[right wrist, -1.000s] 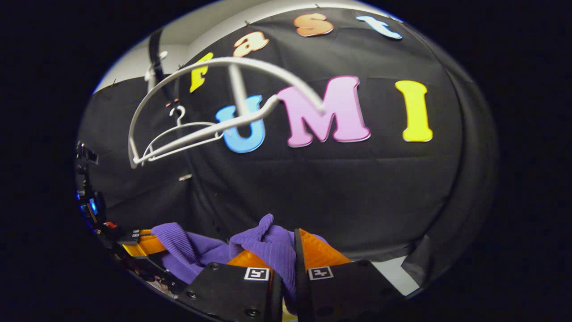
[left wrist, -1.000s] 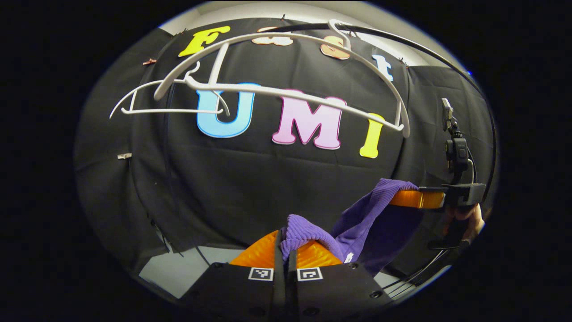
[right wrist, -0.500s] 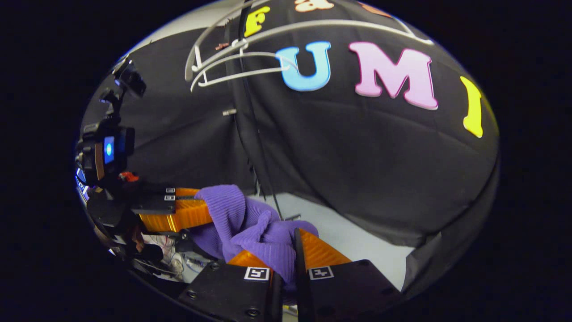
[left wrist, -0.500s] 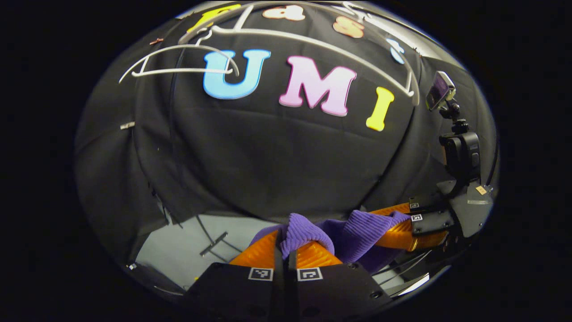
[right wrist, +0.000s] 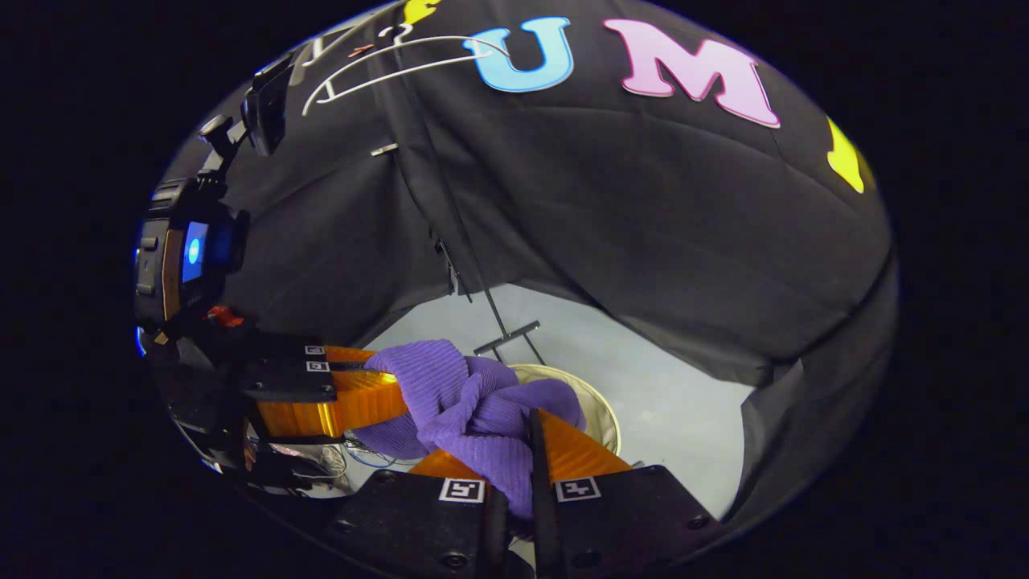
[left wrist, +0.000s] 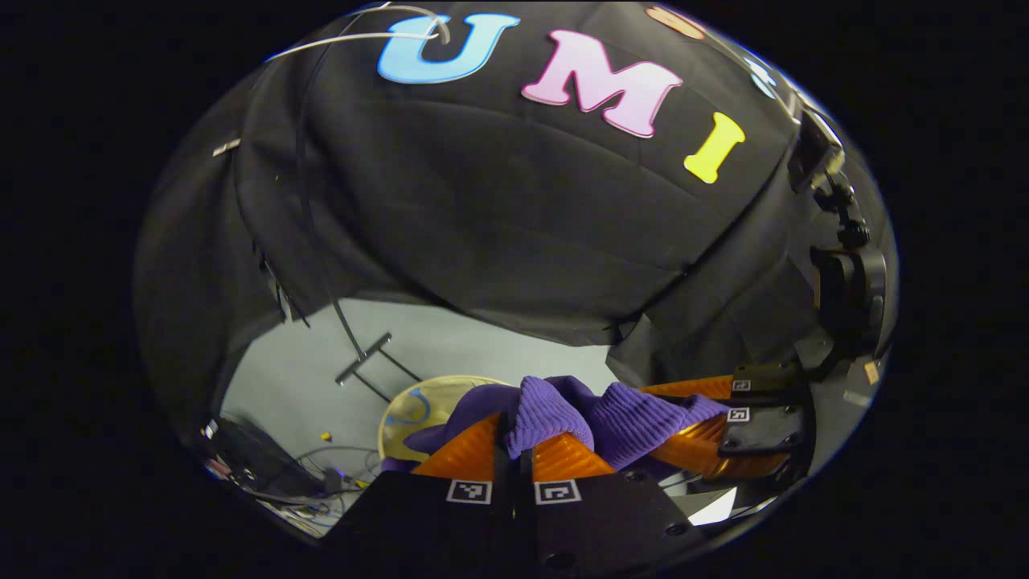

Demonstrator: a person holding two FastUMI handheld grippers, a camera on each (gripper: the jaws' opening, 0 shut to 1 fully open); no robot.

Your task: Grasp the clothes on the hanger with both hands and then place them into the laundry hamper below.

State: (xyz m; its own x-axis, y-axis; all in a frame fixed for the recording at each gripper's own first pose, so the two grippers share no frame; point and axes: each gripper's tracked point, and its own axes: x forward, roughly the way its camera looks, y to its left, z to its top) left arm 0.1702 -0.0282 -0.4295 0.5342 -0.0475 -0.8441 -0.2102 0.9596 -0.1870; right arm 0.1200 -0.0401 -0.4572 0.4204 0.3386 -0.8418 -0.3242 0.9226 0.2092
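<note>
- The purple garment is bunched between our two grippers, off the white hanger, above the hamper.
- Our left gripper is clamped on one fold; our right gripper pinches another.
- We judge lowering is the step: bring both down together over the hamper's rim, keep them close, and release only once the cloth sits inside.
</note>
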